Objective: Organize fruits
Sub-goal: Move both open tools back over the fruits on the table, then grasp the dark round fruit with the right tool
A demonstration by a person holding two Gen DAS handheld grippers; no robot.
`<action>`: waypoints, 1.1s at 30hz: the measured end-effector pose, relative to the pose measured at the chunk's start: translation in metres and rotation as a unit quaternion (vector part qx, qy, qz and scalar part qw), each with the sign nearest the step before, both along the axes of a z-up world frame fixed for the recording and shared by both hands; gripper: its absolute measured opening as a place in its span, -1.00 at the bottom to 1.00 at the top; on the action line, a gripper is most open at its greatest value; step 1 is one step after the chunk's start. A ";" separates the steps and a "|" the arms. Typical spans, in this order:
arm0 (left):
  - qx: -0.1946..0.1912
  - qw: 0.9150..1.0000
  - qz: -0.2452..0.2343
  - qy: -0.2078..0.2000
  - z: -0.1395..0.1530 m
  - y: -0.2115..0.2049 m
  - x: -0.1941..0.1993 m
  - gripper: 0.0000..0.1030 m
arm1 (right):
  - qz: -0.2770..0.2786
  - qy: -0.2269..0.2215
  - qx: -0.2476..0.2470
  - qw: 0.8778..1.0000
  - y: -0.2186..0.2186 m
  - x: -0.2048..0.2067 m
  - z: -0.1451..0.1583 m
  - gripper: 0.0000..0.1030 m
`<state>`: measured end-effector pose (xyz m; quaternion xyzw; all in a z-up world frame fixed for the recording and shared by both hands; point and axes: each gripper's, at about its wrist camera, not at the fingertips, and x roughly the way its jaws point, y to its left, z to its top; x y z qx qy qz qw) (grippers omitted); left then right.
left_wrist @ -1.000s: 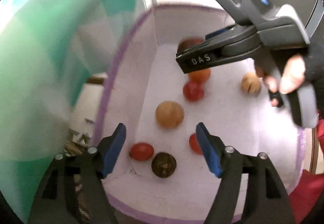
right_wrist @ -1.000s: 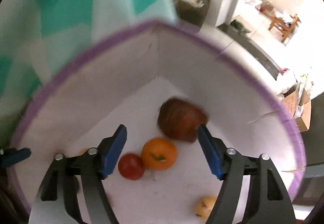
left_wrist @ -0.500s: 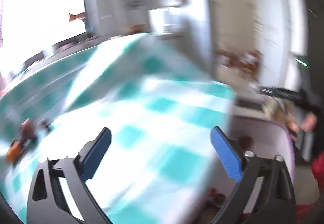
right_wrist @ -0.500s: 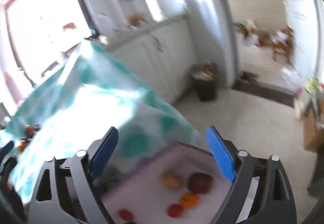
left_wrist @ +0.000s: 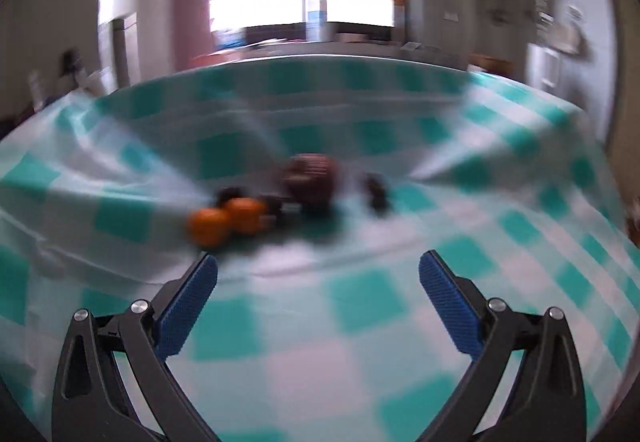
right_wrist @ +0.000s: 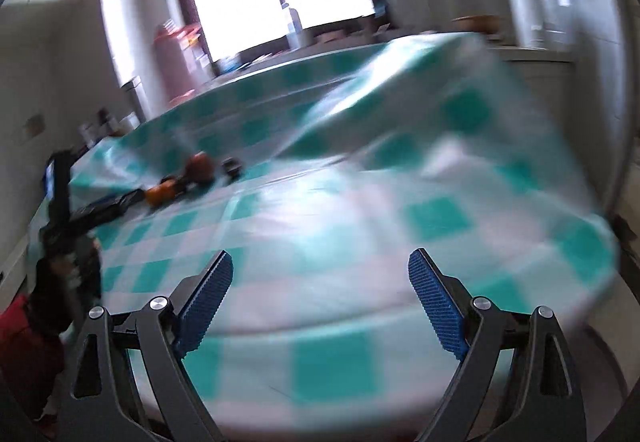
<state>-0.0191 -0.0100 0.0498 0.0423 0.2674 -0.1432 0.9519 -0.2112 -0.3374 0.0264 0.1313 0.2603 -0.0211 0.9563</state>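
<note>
Checked cloth on table w/ fruit mid-table: 2 oranges, dark fruit. Left gripper & right gripper both wide, empty. Oranges look firm, light, prone to roll; grip across middle

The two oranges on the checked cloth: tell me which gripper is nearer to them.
Left. The left gripper faces the oranges just ahead of its open fingers. The right gripper sits farther back across the tablecloth, the oranges small at its far left.
</note>
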 end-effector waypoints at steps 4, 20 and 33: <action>-0.061 0.993 0.093 0.040 -0.008 0.060 0.035 0.96 | 0.039 0.029 -0.020 0.999 0.051 0.060 0.001 0.69; -0.113 0.977 0.149 0.099 -0.015 0.095 0.044 0.96 | 0.048 0.165 -0.137 0.976 0.156 0.311 -0.027 0.68; -0.131 0.968 0.161 0.140 -0.030 0.102 0.055 0.96 | 0.053 0.175 -0.072 0.980 0.149 0.340 -0.040 -0.29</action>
